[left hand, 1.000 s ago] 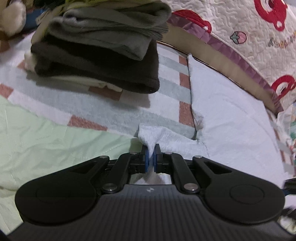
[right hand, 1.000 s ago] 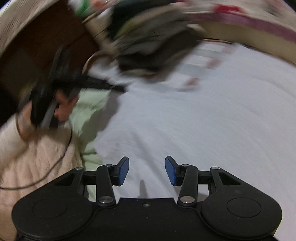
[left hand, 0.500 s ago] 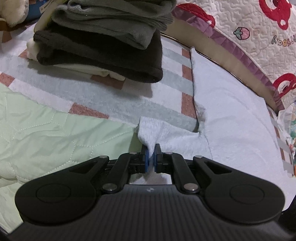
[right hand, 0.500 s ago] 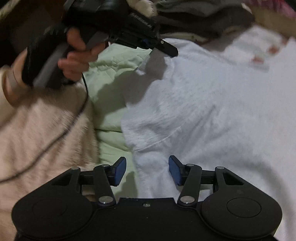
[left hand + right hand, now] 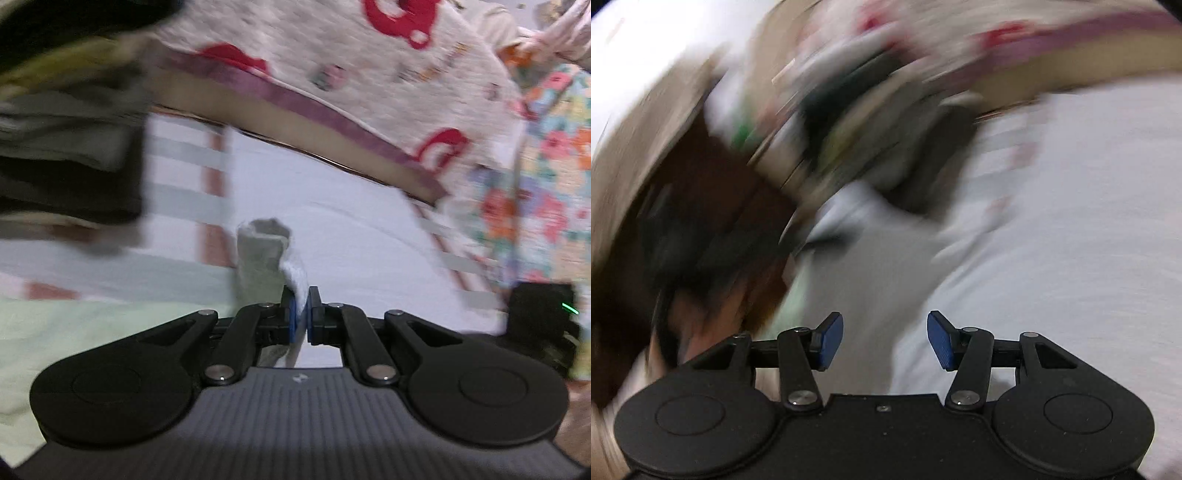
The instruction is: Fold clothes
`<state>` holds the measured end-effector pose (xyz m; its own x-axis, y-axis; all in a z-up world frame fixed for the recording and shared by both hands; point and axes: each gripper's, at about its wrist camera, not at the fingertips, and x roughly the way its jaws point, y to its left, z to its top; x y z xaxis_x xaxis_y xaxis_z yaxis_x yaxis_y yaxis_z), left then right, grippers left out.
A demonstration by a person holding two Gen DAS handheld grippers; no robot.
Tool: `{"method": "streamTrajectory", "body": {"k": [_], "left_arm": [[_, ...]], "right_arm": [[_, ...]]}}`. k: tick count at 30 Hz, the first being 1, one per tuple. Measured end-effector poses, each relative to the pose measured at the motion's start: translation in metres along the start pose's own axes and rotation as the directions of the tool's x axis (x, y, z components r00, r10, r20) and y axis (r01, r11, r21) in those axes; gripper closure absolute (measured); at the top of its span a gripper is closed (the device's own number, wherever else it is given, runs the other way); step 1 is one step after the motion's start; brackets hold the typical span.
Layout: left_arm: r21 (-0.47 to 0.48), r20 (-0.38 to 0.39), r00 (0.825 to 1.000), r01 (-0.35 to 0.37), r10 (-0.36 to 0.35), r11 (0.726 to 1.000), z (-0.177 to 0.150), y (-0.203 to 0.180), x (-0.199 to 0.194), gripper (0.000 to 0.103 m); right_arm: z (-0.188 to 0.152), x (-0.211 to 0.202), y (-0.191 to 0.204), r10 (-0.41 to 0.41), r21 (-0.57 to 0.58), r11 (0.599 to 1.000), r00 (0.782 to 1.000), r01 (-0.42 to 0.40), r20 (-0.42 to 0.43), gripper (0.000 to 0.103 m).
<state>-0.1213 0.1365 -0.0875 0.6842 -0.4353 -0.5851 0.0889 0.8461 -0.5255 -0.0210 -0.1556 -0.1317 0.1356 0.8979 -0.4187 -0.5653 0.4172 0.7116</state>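
A soft white garment [image 5: 332,236] of fleecy, towel-like cloth is spread flat over a bed. A corner of it is pinched between the blue-padded jaws of the left gripper [image 5: 303,314], which are pressed together on the cloth; the pinched edge stands up above the jaws as a small folded flap, its shaded underside turned toward the camera. Under the garment a striped blanket [image 5: 177,206] with pale grey and brick-red bands is seen, and nearer the camera a pale green quilted cover [image 5: 92,325]. To the left a blurred stack of folded clothes [image 5: 70,155] in grey and dark brown is made out. Behind, a cream quilted cover [image 5: 332,55] with red printed motifs and a purple border is draped.

In the right wrist view, heavily smeared by motion, the right gripper [image 5: 885,339] is held with its jaws wide apart and nothing between them. The white garment [image 5: 1071,258] lies ahead of and to the right of these jaws.
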Motion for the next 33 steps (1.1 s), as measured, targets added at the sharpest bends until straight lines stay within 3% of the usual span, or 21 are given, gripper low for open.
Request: {"method": "streamTrajectory", "body": {"k": [2, 5, 7, 13, 16, 19, 21, 23, 24, 25, 26, 27, 28, 31, 32, 33], "left_arm": [[-0.034, -0.058, 0.996, 0.069, -0.071, 0.997, 0.002, -0.015, 0.02, 0.098], [-0.033, -0.067, 0.996, 0.06, -0.062, 0.998, -0.004, -0.014, 0.022, 0.094], [-0.028, -0.066, 0.997, 0.045, -0.047, 0.999, -0.009, -0.011, 0.021, 0.069], [-0.014, -0.064, 0.998, -0.001, 0.0, 1.0, -0.022, -0.004, 0.018, 0.056], [-0.007, -0.063, 0.998, -0.024, 0.024, 1.0, -0.029, -0.001, 0.016, 0.055], [-0.016, -0.097, 0.991, -0.096, 0.094, 0.995, -0.045, 0.013, 0.016, 0.058], [-0.059, -0.13, 0.988, -0.088, 0.08, 0.994, -0.056, 0.017, 0.022, 0.058], [-0.156, -0.164, 0.986, -0.029, 0.003, 0.987, -0.064, 0.023, 0.031, 0.058], [-0.188, -0.174, 0.985, -0.016, -0.017, 0.982, -0.067, 0.026, 0.035, 0.062], [-0.157, -0.185, 0.983, -0.044, 0.014, 0.987, -0.069, 0.022, 0.038, 0.069], [-0.094, -0.193, 0.979, -0.091, 0.071, 0.991, -0.07, 0.015, 0.041, 0.072], [-0.031, -0.197, 0.972, -0.137, 0.129, 0.99, -0.071, 0.009, 0.045, 0.076], [0.028, -0.204, 0.962, -0.177, 0.179, 0.984, -0.073, 0.003, 0.047, 0.076], [0.062, -0.221, 0.95, -0.212, 0.22, 0.975, -0.076, 0.003, 0.049, 0.076], [0.068, -0.226, 0.947, -0.22, 0.23, 0.973, -0.077, 0.003, 0.05, 0.076], [0.074, -0.231, 0.943, -0.228, 0.239, 0.971, -0.077, 0.004, 0.05, 0.076]], "right_arm": [[0.005, -0.017, -0.015, -0.064, 0.047, 0.997, 0.996, 0.062, 0.058, 0.045], [0.003, -0.041, -0.039, -0.125, 0.156, 0.982, 0.987, 0.109, 0.097, 0.045], [-0.003, -0.048, -0.049, -0.149, 0.225, 0.966, 0.985, 0.126, 0.09, 0.046], [-0.012, -0.041, -0.065, -0.174, 0.292, 0.944, 0.984, 0.154, 0.043, 0.046], [-0.015, -0.029, -0.063, -0.181, 0.306, 0.937, 0.983, 0.166, 0.022, 0.046], [-0.017, -0.02, -0.064, -0.184, 0.327, 0.929, 0.983, 0.176, -0.009, 0.043], [-0.021, -0.016, -0.066, -0.198, 0.322, 0.926, 0.98, 0.196, -0.028, 0.043], [-0.026, -0.013, -0.063, -0.215, 0.304, 0.93, 0.977, 0.209, -0.015, 0.055], [-0.028, -0.013, -0.06, -0.196, 0.281, 0.941, 0.981, 0.188, 0.001, 0.089], [-0.031, -0.012, -0.056, -0.177, 0.257, 0.952, 0.984, 0.167, 0.017, 0.096], [-0.031, -0.013, -0.05, -0.175, 0.216, 0.962, 0.984, 0.166, 0.024, 0.096], [-0.028, -0.013, -0.043, -0.214, 0.145, 0.967, 0.977, 0.21, 0.009, 0.096], [-0.025, -0.012, -0.035, -0.293, 0.058, 0.954, 0.956, 0.294, -0.015, 0.096], [-0.022, -0.012, -0.018, -0.534, -0.163, 0.834, 0.845, 0.527, 0.001, 0.096], [-0.021, -0.014, -0.015, -0.576, -0.193, 0.801, 0.817, 0.567, 0.015, 0.096], [-0.019, -0.017, -0.015, -0.589, -0.19, 0.791, 0.808, 0.582, 0.022, 0.093]]}}
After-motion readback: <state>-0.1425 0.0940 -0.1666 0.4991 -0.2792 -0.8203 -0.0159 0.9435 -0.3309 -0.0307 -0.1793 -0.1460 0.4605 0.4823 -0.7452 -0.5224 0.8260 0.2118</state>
